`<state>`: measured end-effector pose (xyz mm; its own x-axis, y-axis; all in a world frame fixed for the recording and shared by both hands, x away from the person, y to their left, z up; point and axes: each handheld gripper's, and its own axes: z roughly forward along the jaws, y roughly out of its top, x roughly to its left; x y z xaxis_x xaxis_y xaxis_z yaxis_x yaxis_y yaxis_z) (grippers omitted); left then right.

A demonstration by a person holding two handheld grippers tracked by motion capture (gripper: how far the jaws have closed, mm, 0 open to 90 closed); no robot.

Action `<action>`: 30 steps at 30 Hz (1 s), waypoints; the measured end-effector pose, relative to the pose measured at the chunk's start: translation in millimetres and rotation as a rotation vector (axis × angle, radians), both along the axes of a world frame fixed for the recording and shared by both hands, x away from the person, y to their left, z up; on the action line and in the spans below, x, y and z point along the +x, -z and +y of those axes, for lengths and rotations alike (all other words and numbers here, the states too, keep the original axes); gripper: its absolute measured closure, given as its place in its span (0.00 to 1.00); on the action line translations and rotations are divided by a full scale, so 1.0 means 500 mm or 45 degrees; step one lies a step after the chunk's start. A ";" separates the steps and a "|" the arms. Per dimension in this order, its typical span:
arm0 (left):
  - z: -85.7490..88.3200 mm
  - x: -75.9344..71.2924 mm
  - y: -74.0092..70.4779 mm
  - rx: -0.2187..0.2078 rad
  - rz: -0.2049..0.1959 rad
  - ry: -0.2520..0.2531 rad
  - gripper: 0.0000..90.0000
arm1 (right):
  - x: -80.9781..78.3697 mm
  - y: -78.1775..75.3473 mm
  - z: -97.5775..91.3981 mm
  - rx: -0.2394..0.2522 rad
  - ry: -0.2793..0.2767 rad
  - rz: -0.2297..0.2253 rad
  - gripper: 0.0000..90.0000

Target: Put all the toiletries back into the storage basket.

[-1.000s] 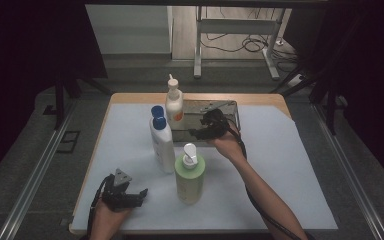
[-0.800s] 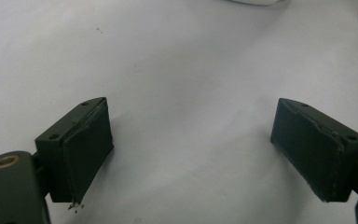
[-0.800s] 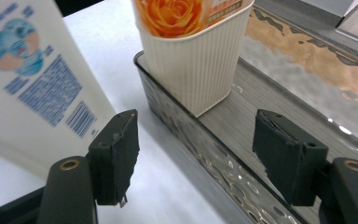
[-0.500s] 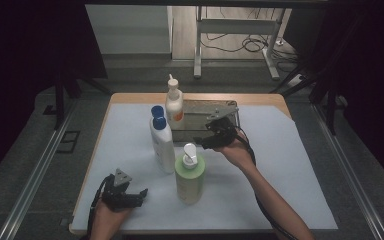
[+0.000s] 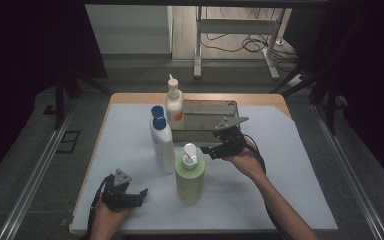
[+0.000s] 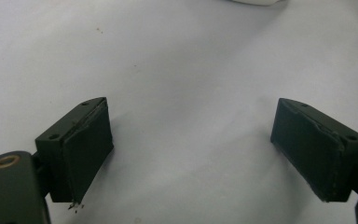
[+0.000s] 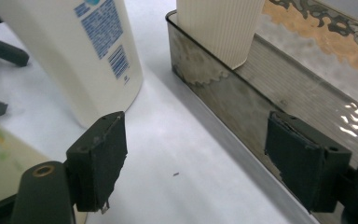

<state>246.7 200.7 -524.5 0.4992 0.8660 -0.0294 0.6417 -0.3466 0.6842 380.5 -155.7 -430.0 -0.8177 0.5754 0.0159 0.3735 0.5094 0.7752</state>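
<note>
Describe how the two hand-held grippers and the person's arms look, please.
Both the left gripper and the right gripper are black, each with a grey three-cornered plate on top and a black cable trailing back. The jaws are blocky, with flat dark pads frayed at the edges and a brass-coloured rivet. The forearms are bare, no sleeves visible.

My right hand-held gripper (image 5: pixel 219 149) sits in a tight pocket: the tray (image 5: pixel 207 107) wall runs along one side, the white bottle (image 5: pixel 162 142) stands on the other, and the green pump bottle (image 5: pixel 190 175) is just beside it toward the near edge. The table (image 5: pixel 290 165) lies bare out to the right edge. My left hand-held gripper (image 5: pixel 136 196) has bare table around it at the near left corner.
</note>
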 end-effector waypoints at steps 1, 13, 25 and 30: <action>0.000 0.000 0.000 0.000 0.000 0.000 0.13 | -0.004 0.000 -0.003 0.003 0.002 -0.002 0.23; 0.000 0.000 0.000 0.000 0.000 0.000 0.13 | -0.049 0.005 -0.040 0.017 -0.009 -0.006 0.17; 0.000 0.000 0.000 0.000 0.000 0.000 0.13 | -0.099 0.013 -0.058 0.000 -0.046 -0.023 0.15; 0.000 0.000 0.000 0.000 0.000 0.000 0.13 | -0.113 0.020 -0.060 -0.007 -0.064 -0.019 0.14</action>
